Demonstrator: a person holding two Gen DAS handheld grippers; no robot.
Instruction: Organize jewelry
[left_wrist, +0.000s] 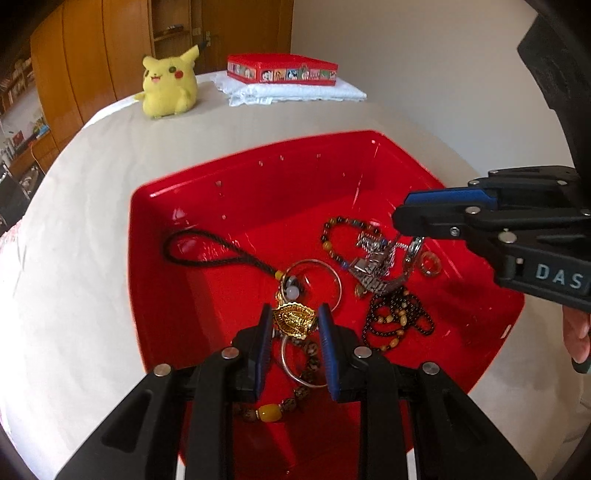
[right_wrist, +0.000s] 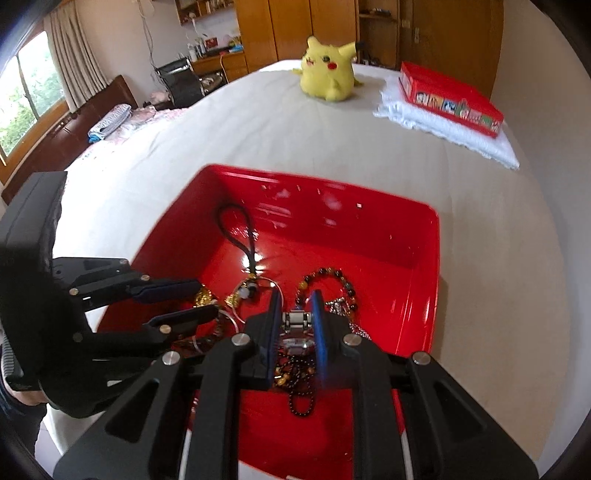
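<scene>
While both grippers reach down into the red tub (left_wrist: 192, 192), each has its jaws drawn in narrow around a piece of jewelry. In the left wrist view the left gripper (left_wrist: 294, 317) has its blue pads on either side of a gold oval pendant (left_wrist: 293, 319), which fills the gap between them and looks clamped at both edges. That pendant hangs on a black cord (left_wrist: 218, 254) whose loop lies toward the far left of the tub floor, beside a thin silver bangle (left_wrist: 317, 280).

In the right wrist view the right gripper (right_wrist: 295, 310) is closed to a slim gap on the metal band of a silver watch (right_wrist: 295, 320); the band's links sit squeezed between the pads, and the watch face shows just nearer, between the fingers. From the left wrist view the same gripper comes in from the right, its tips down over the silver pile (the contact itself is hidden there).

Around them in the tub lie a bracelet of mixed beads (left_wrist: 334, 230), a dark bead necklace (left_wrist: 397, 319) with tan beads, a small amber ring (left_wrist: 430, 264) and a spotted bead bracelet (left_wrist: 295, 391) with one yellow bead, near the left gripper.

The tub rests on a pale sheet (left_wrist: 92, 221). At the far end sit a yellow plush toy (left_wrist: 168, 86) and a red box (left_wrist: 282, 70) on a folded white cloth (left_wrist: 295, 92).
</scene>
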